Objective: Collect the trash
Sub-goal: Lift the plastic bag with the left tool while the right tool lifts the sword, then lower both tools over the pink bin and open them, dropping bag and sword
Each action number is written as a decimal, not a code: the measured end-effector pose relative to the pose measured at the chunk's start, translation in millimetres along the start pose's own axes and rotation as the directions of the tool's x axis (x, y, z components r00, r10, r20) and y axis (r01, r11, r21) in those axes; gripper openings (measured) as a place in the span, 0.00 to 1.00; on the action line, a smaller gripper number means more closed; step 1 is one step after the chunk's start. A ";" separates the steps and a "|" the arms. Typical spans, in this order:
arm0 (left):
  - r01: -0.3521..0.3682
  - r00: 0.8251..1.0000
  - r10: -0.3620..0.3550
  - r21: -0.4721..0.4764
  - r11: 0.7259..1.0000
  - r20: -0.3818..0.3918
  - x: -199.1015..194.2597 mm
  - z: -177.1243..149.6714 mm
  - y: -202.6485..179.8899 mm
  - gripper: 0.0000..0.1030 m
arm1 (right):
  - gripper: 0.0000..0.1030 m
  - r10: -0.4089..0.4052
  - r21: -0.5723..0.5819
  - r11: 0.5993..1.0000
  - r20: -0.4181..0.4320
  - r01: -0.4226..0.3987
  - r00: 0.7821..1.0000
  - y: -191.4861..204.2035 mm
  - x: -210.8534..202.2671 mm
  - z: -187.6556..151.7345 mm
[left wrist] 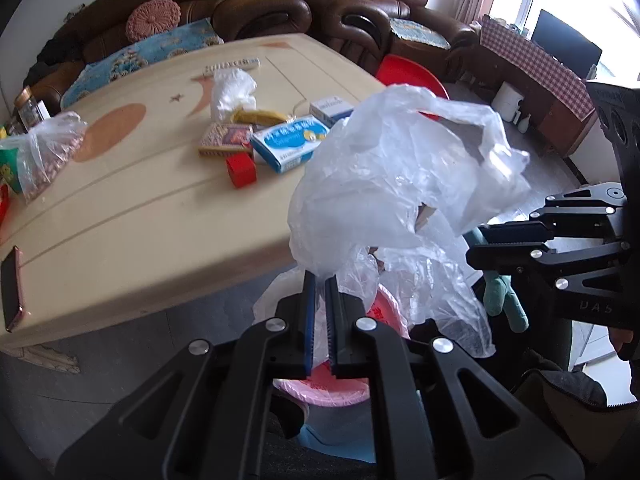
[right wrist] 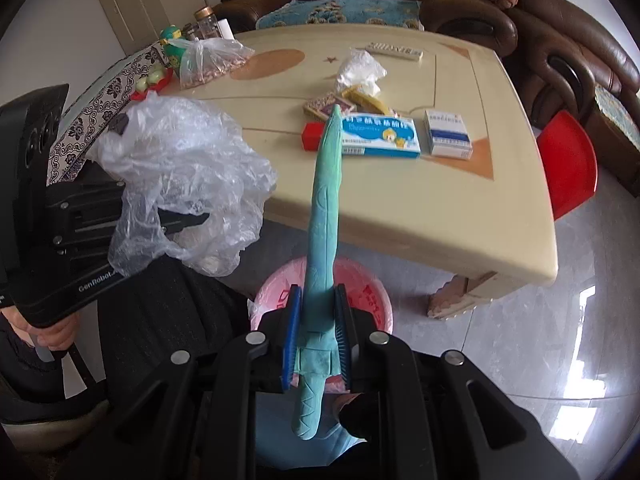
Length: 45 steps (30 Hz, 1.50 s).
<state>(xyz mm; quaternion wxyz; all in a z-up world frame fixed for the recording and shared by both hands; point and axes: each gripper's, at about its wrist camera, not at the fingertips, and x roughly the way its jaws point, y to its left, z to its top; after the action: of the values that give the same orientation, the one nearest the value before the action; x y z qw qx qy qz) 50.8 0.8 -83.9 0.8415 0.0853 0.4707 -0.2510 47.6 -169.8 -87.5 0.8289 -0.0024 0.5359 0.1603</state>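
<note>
My left gripper (left wrist: 320,280) is shut on a clear plastic bag (left wrist: 400,176) and holds it up beside the table's near edge, above a pink-lined trash bin (left wrist: 320,384). The bag also shows in the right wrist view (right wrist: 180,168). My right gripper (right wrist: 318,296) is shut on a long green plush toy (right wrist: 326,208), which sticks up over the pink bin (right wrist: 360,280). On the cream table (right wrist: 440,216) lie a blue-white box (right wrist: 380,136), a white box (right wrist: 448,132), a red box (right wrist: 312,136), a patterned box (right wrist: 324,106) and a crumpled white bag (right wrist: 360,68).
A bag of nuts (right wrist: 208,62) and jars (right wrist: 208,22) stand at the table's far left. A phone (left wrist: 12,288) lies at the table's edge. A red stool (right wrist: 572,160) stands right of the table. A brown sofa (right wrist: 560,40) runs behind.
</note>
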 end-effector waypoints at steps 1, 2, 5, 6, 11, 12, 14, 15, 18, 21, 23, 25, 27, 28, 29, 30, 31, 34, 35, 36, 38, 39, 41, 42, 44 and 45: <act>0.001 1.000 -0.001 -0.002 1.000 -0.006 3.7 -3.1 -0.8 0.06 | 0.17 0.001 0.005 1.000 -0.007 -0.001 1.000 -0.9 3.8 -2.7; 0.003 1.000 -0.003 -0.004 1.000 -0.017 8.7 -6.3 -1.0 0.06 | 0.17 0.002 0.006 1.000 -0.015 -0.002 1.000 -1.5 7.6 -5.4; 0.013 0.999 -0.014 -0.008 1.000 -0.042 20.6 -13.6 -3.6 0.06 | 0.17 0.003 0.004 1.000 -0.038 -0.003 0.999 -2.0 19.2 -12.7; 0.016 0.999 -0.017 -0.011 1.000 -0.049 24.1 -14.8 -3.9 0.06 | 0.17 0.004 0.005 1.000 -0.045 -0.004 0.999 -2.5 22.6 -14.9; 0.031 0.995 -0.032 -0.010 0.999 -0.096 46.8 -23.8 -7.4 0.06 | 0.17 0.013 0.016 1.000 -0.098 -0.011 0.995 -6.5 45.6 -25.5; 0.034 0.994 -0.035 -0.007 0.999 -0.104 50.3 -24.5 -7.5 0.06 | 0.17 0.015 0.016 1.000 -0.107 -0.013 0.994 -7.6 49.8 -27.3; 0.037 0.992 -0.037 -0.002 0.999 -0.124 59.4 -28.8 -8.8 0.06 | 0.17 0.021 0.019 1.000 -0.127 -0.019 0.992 -8.9 59.1 -31.0; 0.037 0.991 -0.036 0.000 0.999 -0.131 62.9 -30.4 -8.5 0.06 | 0.17 0.025 0.022 1.000 -0.139 -0.022 0.990 -9.7 64.0 -32.7; 0.047 0.986 -0.046 -0.001 0.999 -0.162 77.1 -38.2 -9.9 0.06 | 0.17 0.031 0.024 0.999 -0.164 -0.027 0.986 -11.9 75.9 -37.1; 0.055 0.979 -0.054 -0.003 0.999 -0.196 92.4 -46.2 -11.0 0.06 | 0.17 0.041 0.035 0.999 -0.193 -0.035 0.980 -15.4 89.6 -41.3; 0.060 0.974 -0.060 -0.007 0.998 -0.216 101.1 -50.0 -11.1 0.06 | 0.17 0.045 0.042 0.998 -0.216 -0.037 0.975 -18.1 99.7 -44.3; 0.069 0.968 -0.069 -0.010 0.998 -0.242 112.3 -55.4 -10.6 0.06 | 0.17 0.052 0.053 0.998 -0.237 -0.040 0.970 -21.2 109.3 -47.0; 0.073 0.962 -0.076 -0.018 0.997 -0.264 122.4 -59.6 -9.8 0.06 | 0.17 0.058 0.064 0.997 -0.257 -0.042 0.965 -24.0 119.7 -50.0; 0.075 0.959 -0.078 -0.021 0.997 -0.274 127.0 -61.3 -9.5 0.06 | 0.17 0.060 0.068 0.997 -0.266 -0.044 0.962 -25.7 124.2 -51.3; 0.080 0.954 -0.084 -0.027 0.996 -0.288 133.3 -63.9 -9.0 0.06 | 0.17 0.063 0.072 0.996 -0.275 -0.045 0.959 -26.8 129.2 -52.7; 0.081 0.951 -0.087 -0.030 0.996 -0.297 137.6 -65.1 -8.8 0.06 | 0.17 0.067 0.076 0.996 -0.284 -0.047 0.956 -28.0 133.6 -53.7; 0.083 0.948 -0.089 -0.034 0.996 -0.306 142.2 -66.5 -8.5 0.06 | 0.17 0.072 0.081 0.995 -0.296 -0.050 0.952 -29.5 139.4 -55.5; 0.089 0.935 -0.101 -0.050 0.995 -0.341 156.6 -73.6 -6.3 0.06 | 0.17 0.084 0.094 0.994 -0.327 -0.056 0.941 -34.6 156.1 -59.1; 0.089 0.930 -0.104 -0.058 0.994 -0.353 161.9 -75.1 -5.5 0.06 | 0.17 0.088 0.100 0.993 -0.335 -0.058 0.938 -36.2 160.7 -60.4; 0.091 0.926 -0.108 -0.064 0.994 -0.361 165.9 -76.6 -4.4 0.06 | 0.17 0.092 0.108 0.992 -0.342 -0.057 0.935 -38.4 167.0 -60.6; 0.090 0.918 -0.114 -0.078 0.993 -0.381 174.9 -76.0 -2.4 0.06 | 0.17 0.098 0.121 0.991 -0.356 -0.059 0.929 -41.0 176.7 -62.3; 0.088 0.912 -0.114 -0.084 0.993 -0.393 181.8 -76.3 -1.0 0.06 | 0.17 0.099 0.128 0.990 -0.364 -0.056 0.926 -43.3 183.2 -62.5; 0.083 0.899 -0.116 -0.096 0.992 -0.422 195.7 -79.1 1.6 0.06 | 0.17 0.102 0.135 0.989 -0.379 -0.054 0.920 -46.5 193.5 -63.4; 0.084 0.893 -0.121 -0.103 0.991 -0.433 200.7 -80.2 2.3 0.06 | 0.17 0.102 0.139 0.989 -0.386 -0.051 0.917 -47.7 197.7 -63.8; 0.068 0.876 -0.117 -0.120 0.990 -0.468 215.8 -85.3 4.7 0.06 | 0.17 0.104 0.149 0.988 -0.405 -0.047 0.908 -52.0 211.4 -65.8; 0.066 0.869 -0.118 -0.125 0.990 -0.480 220.6 -86.7 5.6 0.06 | 0.17 0.104 0.155 0.987 -0.417 -0.042 0.903 -54.5 220.2 -66.7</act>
<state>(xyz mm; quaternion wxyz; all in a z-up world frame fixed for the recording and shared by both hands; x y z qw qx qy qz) 83.8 -36.9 -315.7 0.6868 0.0788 0.6828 -0.2365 85.3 -175.3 -320.8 0.6842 0.0420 0.7128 0.1484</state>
